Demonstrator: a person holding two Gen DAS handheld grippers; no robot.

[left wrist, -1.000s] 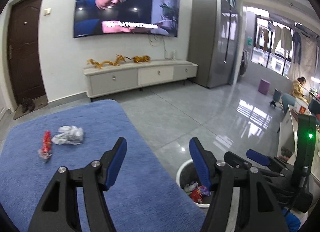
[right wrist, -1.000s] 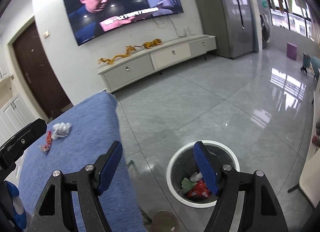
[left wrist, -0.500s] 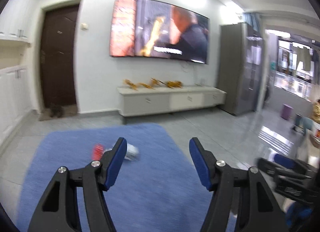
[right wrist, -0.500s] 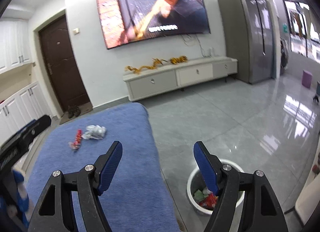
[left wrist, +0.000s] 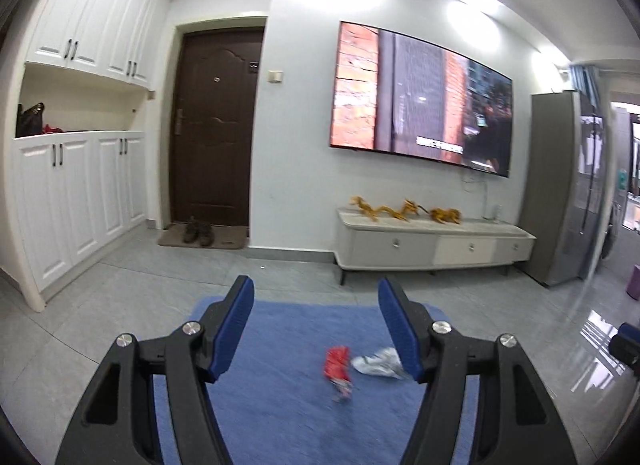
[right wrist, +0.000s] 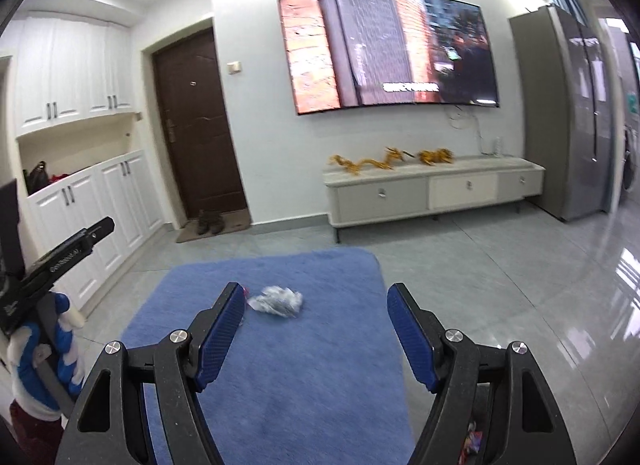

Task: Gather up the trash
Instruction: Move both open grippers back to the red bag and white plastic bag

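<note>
Both views have swung away from the trash bin since a second ago: the bin, then at lower centre, is gone from the left wrist view, and only a sliver of coloured trash shows behind the finger at the lower right edge of the right wrist view. The door point(left wrist: 214, 129), then at the left edge, now sits left of centre.

Left gripper point(left wrist: 316, 319): released, jaws apart, nothing between the blue pads. Below and beyond it, on the blue rug point(left wrist: 280, 405), lie a red wrapper point(left wrist: 336, 365) and a crumpled silver wrapper point(left wrist: 378, 361), just beside each other at lower centre-right of the frame. The silver one is partly hidden by the right-hand finger. Both are motion-blurred.

Right gripper point(right wrist: 316, 319): released, jaws apart, empty. The crumpled silver wrapper point(right wrist: 276, 301) lies on the rug just beyond the left-hand finger, centre of frame; only a red speck of the other wrapper shows at that finger's tip. The left gripper's body and a blue-and-white gloved hand point(right wrist: 44, 357) show at lower left.

TV point(right wrist: 388, 53) on the wall, upper centre.
</note>
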